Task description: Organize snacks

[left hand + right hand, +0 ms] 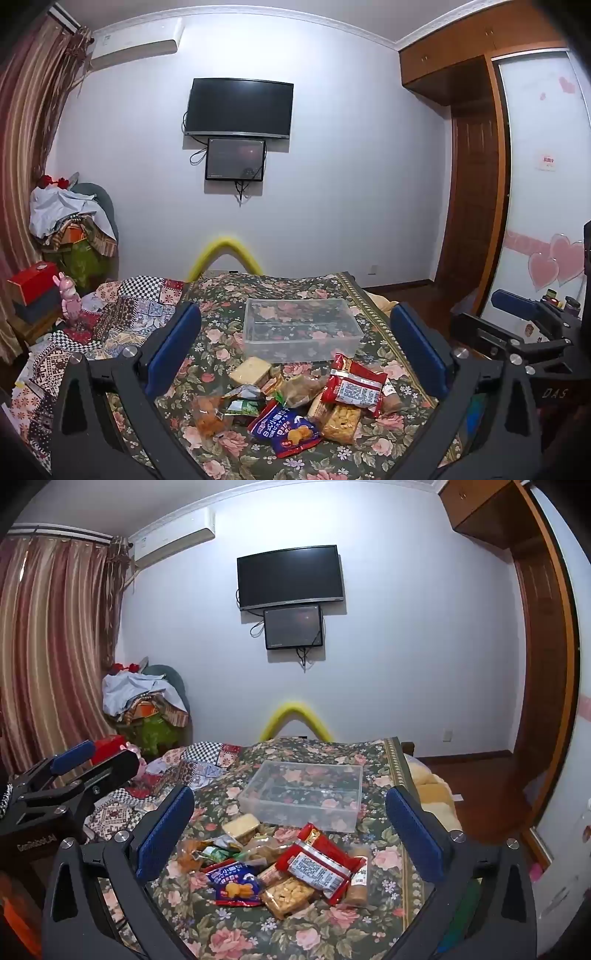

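**Snack pile and clear bin on the bed, both grippers spread and empty**

The bed [221, 454] carries every task item and is covered by a dark floral spread. A patchwork quilt [122, 314] lies along its left edge.

The clear plastic bin [301, 330] sits in the middle of the bed, nearer the far edge, open side up, with nothing visible inside. The floral pattern shows through its walls.

The snack pile [295, 402] lies just in front of the bin, toward the near edge. It is apart from the bin wall except for the red packet, which reaches close to the near right corner of the bin.

Pile contents:
- Red packet [317, 864], white label facing up, resting on top of other packs on the right side of the pile.
- Blue packet [234, 882], at the near side of the pile.
- Clear pack of yellow crackers [288, 895], touching the blue packet and partly under the red packet.
- Pale yellow block-shaped pack [249, 369], at the far left of the pile, nearest the bin.
- Several smaller wrappers between these; their type cannot be told.

The left gripper [295, 354] hangs above the near edge with its blue pads fully spread, holding nothing. The right gripper [291, 838] stands just beside it, jaws likewise fully spread and empty. Neither touches a snack.
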`<action>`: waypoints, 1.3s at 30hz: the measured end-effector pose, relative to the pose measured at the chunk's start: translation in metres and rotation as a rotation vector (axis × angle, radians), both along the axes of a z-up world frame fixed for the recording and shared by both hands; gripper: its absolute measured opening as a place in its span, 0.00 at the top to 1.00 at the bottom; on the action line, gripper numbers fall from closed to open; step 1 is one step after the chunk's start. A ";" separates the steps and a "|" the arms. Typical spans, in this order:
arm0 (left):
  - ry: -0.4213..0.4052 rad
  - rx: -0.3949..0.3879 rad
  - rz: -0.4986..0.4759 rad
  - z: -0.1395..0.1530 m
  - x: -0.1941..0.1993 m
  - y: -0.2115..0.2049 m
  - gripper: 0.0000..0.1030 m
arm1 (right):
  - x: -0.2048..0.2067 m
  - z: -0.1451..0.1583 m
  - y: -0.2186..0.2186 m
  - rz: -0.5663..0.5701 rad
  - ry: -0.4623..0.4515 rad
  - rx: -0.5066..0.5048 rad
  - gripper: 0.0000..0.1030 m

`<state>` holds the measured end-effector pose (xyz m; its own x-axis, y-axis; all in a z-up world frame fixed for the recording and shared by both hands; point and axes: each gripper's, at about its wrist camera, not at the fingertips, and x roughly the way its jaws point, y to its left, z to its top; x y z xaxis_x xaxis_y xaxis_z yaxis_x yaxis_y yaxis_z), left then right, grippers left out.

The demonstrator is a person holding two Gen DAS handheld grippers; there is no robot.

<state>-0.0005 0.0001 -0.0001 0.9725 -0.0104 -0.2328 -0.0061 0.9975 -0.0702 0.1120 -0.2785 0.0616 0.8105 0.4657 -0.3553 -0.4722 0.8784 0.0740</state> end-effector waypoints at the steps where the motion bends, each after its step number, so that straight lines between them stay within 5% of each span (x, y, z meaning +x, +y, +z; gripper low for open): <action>1: 0.000 0.000 -0.001 0.000 0.000 0.000 0.00 | 0.000 0.000 -0.001 -0.002 -0.002 0.013 0.00; 39: 0.024 -0.024 -0.002 -0.004 0.010 0.000 0.00 | -0.002 0.005 -0.005 -0.009 -0.004 0.018 0.00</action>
<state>0.0094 0.0004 -0.0038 0.9666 -0.0182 -0.2555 -0.0060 0.9956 -0.0936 0.1097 -0.2839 0.0664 0.8164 0.4642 -0.3435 -0.4643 0.8813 0.0877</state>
